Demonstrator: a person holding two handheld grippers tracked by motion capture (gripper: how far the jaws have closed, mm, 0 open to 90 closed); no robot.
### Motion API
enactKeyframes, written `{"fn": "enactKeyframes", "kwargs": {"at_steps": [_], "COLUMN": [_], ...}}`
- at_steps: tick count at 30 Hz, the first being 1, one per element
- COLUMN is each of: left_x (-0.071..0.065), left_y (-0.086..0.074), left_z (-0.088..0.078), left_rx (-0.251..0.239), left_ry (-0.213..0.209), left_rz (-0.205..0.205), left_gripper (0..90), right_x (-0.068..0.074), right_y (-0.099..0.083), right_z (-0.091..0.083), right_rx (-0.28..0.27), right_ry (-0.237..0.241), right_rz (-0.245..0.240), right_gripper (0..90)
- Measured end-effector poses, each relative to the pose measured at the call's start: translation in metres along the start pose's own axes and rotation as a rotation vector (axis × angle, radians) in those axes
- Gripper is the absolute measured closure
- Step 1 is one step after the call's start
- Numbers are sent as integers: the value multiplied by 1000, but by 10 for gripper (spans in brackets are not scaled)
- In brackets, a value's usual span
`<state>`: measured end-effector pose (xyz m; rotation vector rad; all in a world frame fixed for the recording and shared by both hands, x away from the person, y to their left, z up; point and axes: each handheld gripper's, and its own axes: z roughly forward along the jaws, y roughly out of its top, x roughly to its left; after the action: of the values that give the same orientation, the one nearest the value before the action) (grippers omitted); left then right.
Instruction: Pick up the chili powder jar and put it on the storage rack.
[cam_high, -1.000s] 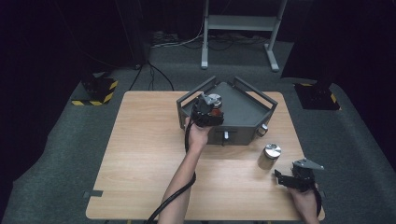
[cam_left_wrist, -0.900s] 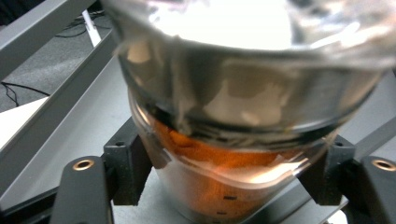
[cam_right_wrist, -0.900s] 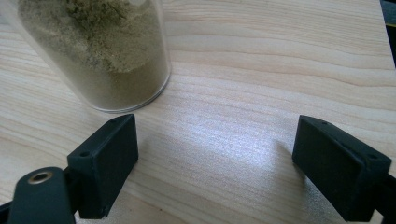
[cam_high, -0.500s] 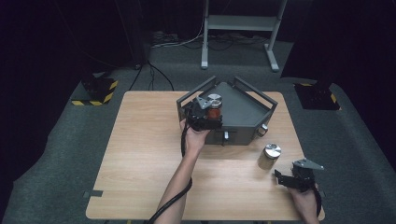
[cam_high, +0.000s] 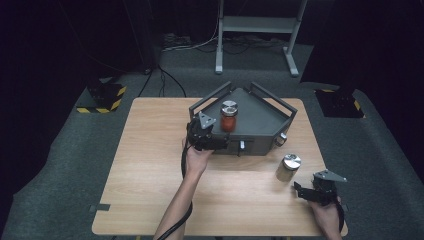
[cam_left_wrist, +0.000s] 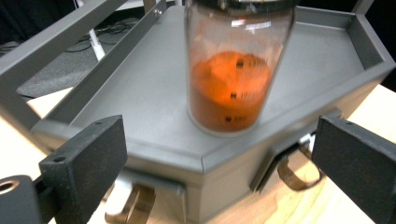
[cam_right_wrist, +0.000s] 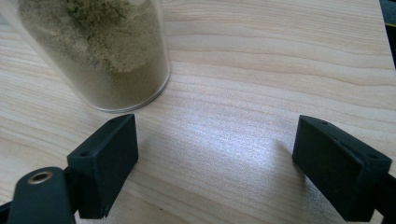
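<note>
A glass jar of orange-red powder (cam_high: 229, 116) (cam_left_wrist: 229, 70) with a metal lid stands upright on the grey tray (cam_high: 260, 117) (cam_left_wrist: 140, 93). My left gripper (cam_high: 212, 140) (cam_left_wrist: 224, 154) is at the tray's front left edge, a little short of the jar. Its jaws have just been opening and stand wide, with nothing between them. A second jar, of beige powder (cam_high: 288, 167) (cam_right_wrist: 102, 51), stands on the wooden table. My right gripper (cam_high: 304, 191) (cam_right_wrist: 215, 163) rests open just beside it near the table's front right corner, not touching it.
The tray has raised rails along its sides (cam_high: 207, 100) and small knobs and clips on its front face (cam_high: 241, 145). Bare wooden tabletop (cam_high: 150, 165) lies to the left and in front. A metal stand (cam_high: 255, 30) is on the floor behind.
My left gripper let go of the orange-red jar, which stays standing on the tray, and drew back toward the tray's front left edge. The right gripper and the beige jar kept still.
</note>
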<state>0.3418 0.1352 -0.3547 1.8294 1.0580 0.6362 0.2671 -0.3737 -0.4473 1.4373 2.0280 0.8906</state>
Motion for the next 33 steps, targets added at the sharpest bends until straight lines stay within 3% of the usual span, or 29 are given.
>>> {"fn": "enactKeyframes", "kwargs": {"at_steps": [9, 16, 33], "left_x": [1, 2, -4], "left_y": [-25, -41, -83], "left_z": [-19, -31, -30], "left_rx": [4, 36, 121], "left_ry": [-4, 2, 8], "left_rz": [20, 33, 28], "left_gripper": [38, 40, 36], "right_x": [0, 0, 0], "right_y": [0, 0, 0], "right_z": [0, 0, 0], "right_rx": [0, 0, 0], "right_ry": [0, 0, 0], "right_rz": [0, 0, 0], "right_gripper": [142, 142, 142]}}
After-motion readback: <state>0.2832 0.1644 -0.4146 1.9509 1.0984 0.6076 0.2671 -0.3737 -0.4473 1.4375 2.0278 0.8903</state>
